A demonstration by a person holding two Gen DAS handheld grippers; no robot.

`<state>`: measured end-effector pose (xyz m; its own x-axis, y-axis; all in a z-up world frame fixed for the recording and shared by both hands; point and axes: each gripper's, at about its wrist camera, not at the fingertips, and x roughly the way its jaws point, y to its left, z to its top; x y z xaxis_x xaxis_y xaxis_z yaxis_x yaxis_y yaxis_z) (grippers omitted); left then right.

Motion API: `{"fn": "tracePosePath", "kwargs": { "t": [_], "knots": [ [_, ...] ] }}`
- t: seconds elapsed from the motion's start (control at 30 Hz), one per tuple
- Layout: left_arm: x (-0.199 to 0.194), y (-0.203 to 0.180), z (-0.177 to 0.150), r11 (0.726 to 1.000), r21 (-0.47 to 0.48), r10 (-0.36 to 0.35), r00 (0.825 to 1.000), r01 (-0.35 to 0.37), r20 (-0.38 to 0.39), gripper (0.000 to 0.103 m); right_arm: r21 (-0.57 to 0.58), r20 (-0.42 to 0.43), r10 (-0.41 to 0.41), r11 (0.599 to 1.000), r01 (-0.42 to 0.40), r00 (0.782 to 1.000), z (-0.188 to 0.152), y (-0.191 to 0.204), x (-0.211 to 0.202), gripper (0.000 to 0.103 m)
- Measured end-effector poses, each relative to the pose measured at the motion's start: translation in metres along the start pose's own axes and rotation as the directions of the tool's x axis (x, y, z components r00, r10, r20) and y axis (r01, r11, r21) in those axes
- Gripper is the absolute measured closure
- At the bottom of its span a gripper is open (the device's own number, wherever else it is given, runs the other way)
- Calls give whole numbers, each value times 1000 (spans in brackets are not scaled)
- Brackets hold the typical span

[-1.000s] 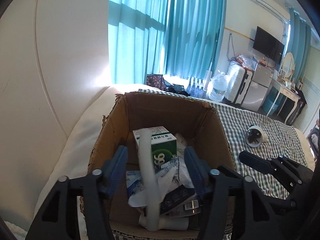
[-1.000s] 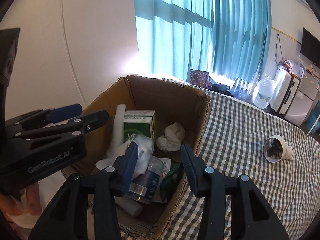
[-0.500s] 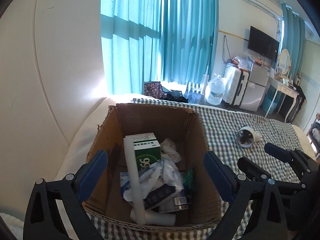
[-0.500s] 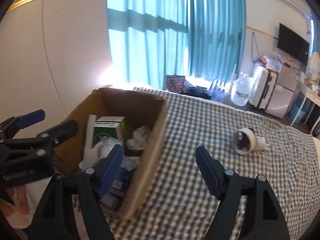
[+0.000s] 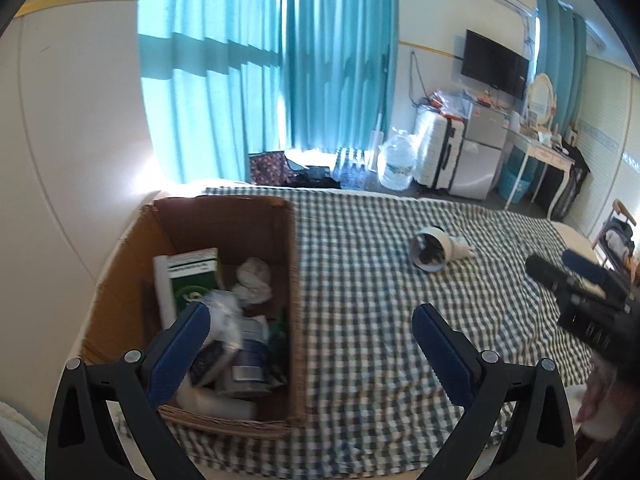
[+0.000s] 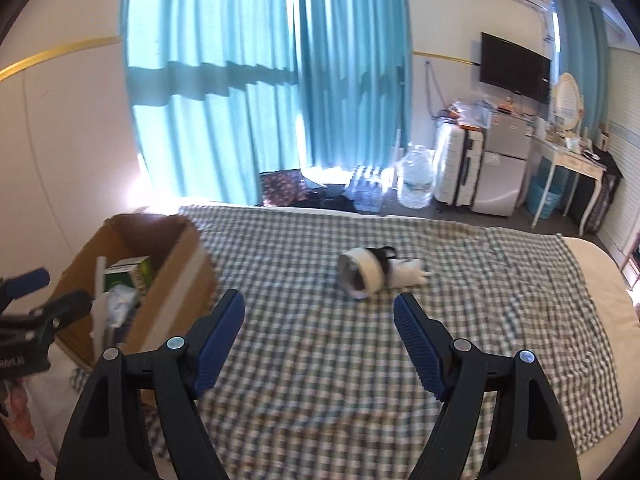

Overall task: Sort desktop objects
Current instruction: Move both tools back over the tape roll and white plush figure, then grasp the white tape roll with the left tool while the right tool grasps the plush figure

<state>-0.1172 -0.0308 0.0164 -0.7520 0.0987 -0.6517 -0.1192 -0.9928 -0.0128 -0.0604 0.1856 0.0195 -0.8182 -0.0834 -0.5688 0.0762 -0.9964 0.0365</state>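
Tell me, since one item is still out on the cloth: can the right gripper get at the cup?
Probably yes. The right gripper is open and faces the cup, which lies on its side on the checked cloth with nothing between them.

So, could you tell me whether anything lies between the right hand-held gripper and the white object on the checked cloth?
Nothing visible: only bare checked cloth lies between the open right hand-held gripper and the white object.
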Motion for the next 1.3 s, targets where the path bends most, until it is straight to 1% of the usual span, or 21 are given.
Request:
{"fn": "tracePosePath", "kwargs": {
  "t": [0.13, 0.23, 0.37, 0.53, 0.7, 0.77, 0.87, 0.97, 1.03, 1.1, 1.13, 1.2, 1.23, 1.3],
  "knots": [
    [19, -37, -5, 999, 4, -31, 998, 31, -49, 0, 48, 7, -54, 997, 54, 999, -2, -52, 0, 23],
    [40, -62, -8, 999, -5, -47, 995, 46, -92, 0, 85, -9, -87, 993, 87, 996, -13, -83, 10, 23],
    [65, -90, -8, 998, -16, -61, 991, 59, -119, 0, 140, -51, -72, 987, 79, 996, -28, -111, 35, 23],
    [99, -118, 0, 998, -15, -58, 988, 56, -140, 0, 199, -79, -41, 978, 56, 996, -45, -135, 73, 23],
    [145, -143, 16, 998, -35, -53, 985, 48, -164, 0, 278, -100, 0, 960, 28, 995, -49, -160, 114, 23],
    [165, -154, 20, 998, -39, -57, 985, 51, -165, 0, 273, -109, -6, 961, 36, 994, -47, -170, 131, 23],
    [198, -173, 22, 999, -22, -47, 984, 44, -172, 0, 259, -101, -15, 965, 41, 995, -40, -182, 154, 23],
    [229, -188, 19, 999, 12, -47, 985, 49, -167, 0, 273, -92, 15, 962, 11, 996, -35, -192, 179, 23],
    [247, -194, 18, 999, 24, -32, 987, 36, -155, 0, 256, -103, 29, 967, -2, 994, -32, -195, 197, 23],
    [261, -192, 20, 999, 5, -35, 988, 36, -150, 0, 221, -120, 11, 975, 16, 993, -30, -193, 212, 24],
    [268, -190, 21, 999, -10, -37, 987, 35, -154, 0, 214, -117, 15, 977, 11, 993, -29, -195, 218, 24],
    [280, -185, 25, 999, -47, -33, 986, 26, -163, 0, 230, -105, 52, 973, -26, 993, -26, -199, 226, 24],
    [284, -183, 27, 997, -67, -44, 984, 33, -172, 0, 237, -96, 67, 971, -43, 993, -24, -202, 228, 24],
    [292, -185, 31, 994, -96, -65, 981, 48, -183, 0, 230, -78, 70, 972, -50, 994, -21, -203, 231, 24]
  ]
}}
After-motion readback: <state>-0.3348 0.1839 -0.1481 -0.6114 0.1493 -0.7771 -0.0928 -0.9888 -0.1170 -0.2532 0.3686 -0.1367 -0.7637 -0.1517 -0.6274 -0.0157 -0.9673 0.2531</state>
